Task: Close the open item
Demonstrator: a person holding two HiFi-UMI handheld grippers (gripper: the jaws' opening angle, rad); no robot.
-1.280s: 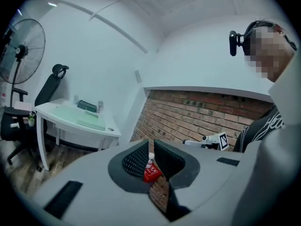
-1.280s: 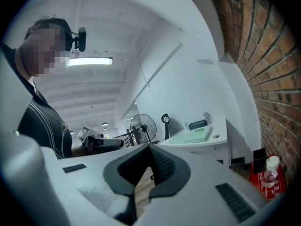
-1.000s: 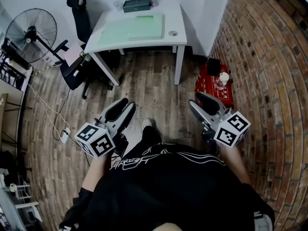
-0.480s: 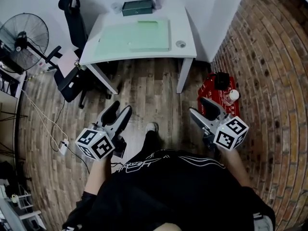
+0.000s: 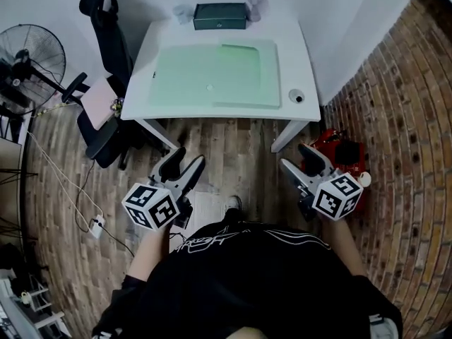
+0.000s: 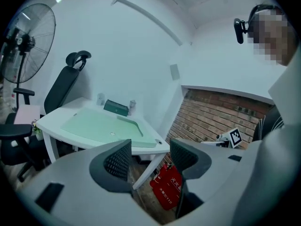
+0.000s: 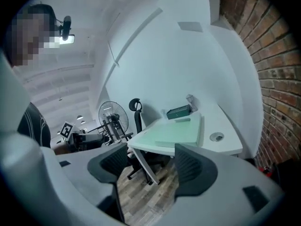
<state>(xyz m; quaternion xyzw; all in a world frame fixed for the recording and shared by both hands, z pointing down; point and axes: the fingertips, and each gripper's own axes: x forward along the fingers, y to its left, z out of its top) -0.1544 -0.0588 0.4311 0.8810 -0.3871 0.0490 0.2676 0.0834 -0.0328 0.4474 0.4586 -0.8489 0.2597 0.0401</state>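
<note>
- A white table (image 5: 293, 62) stands against the pale wall, with a light green mat (image 5: 212, 76) over most of its top.
- A dark green box (image 5: 220, 16) (whether it is open cannot be told from here) sits at the table's far edge, a clear cup (image 5: 254, 0) just beside it.
- A black office chair (image 5: 106, 41) and a standing fan (image 5: 28, 55) are left of the table.
- A brick wall (image 5: 402, 119) runs along the right, with a red case (image 5: 346, 154) on the wood-plank floor (image 5: 226, 136) at its foot.
- The left gripper (image 5: 182, 162) and right gripper (image 5: 300, 162) hang over the floor, short of the table. Both sets of fingers are apart, have just been opening, and have nothing between them.
</note>
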